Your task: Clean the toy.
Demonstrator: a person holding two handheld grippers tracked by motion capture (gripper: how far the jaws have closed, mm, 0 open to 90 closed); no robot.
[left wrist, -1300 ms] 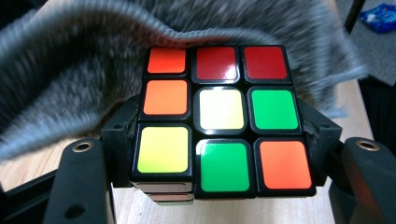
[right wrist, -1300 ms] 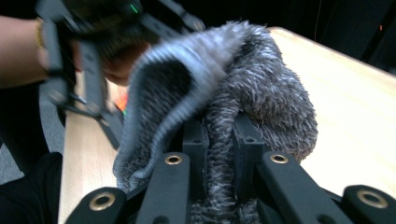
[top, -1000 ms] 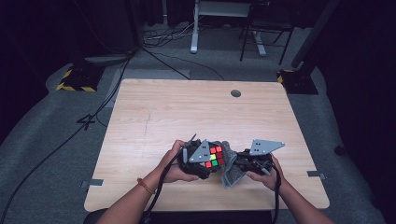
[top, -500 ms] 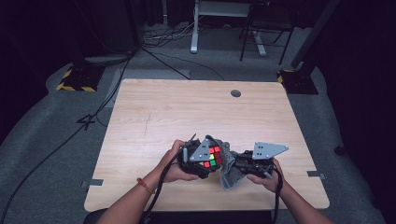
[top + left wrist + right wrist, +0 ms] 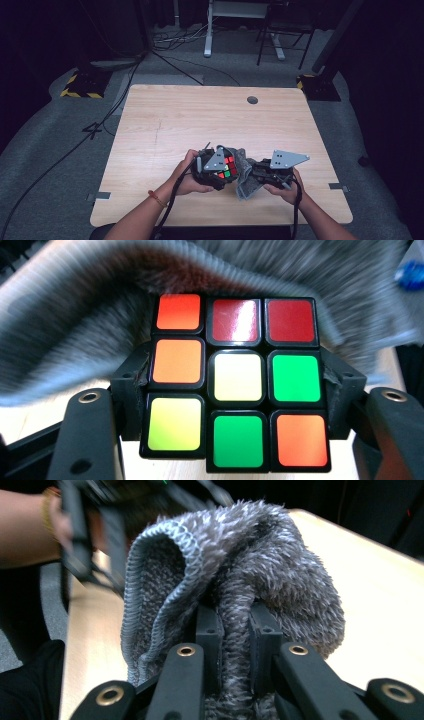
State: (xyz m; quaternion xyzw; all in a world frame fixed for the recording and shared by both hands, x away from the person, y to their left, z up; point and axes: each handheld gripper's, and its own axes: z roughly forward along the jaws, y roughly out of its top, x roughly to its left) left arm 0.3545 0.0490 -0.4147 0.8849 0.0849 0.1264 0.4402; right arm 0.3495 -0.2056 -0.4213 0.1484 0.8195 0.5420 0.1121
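A scrambled colour cube (image 5: pixel 235 382) with red, orange, green, white and yellow stickers sits clamped between the jaws of my left gripper (image 5: pixel 235 390); in the high view the cube (image 5: pixel 227 167) is near the table's front middle. A grey fluffy cloth (image 5: pixel 235 580) is pinched between the jaws of my right gripper (image 5: pixel 235 630) and drapes over the cube's far side (image 5: pixel 150 275). From above, the cloth (image 5: pixel 245 177) hangs between the left gripper (image 5: pixel 215 167) and the right gripper (image 5: pixel 255 172), which stand close together.
The wooden table (image 5: pixel 200 120) has a round grommet (image 5: pixel 252 100) near its far edge. Beyond it on the grey floor lie cables (image 5: pixel 185 65), a desk leg (image 5: pixel 207 30) and a yellow-black striped block (image 5: pixel 80 87).
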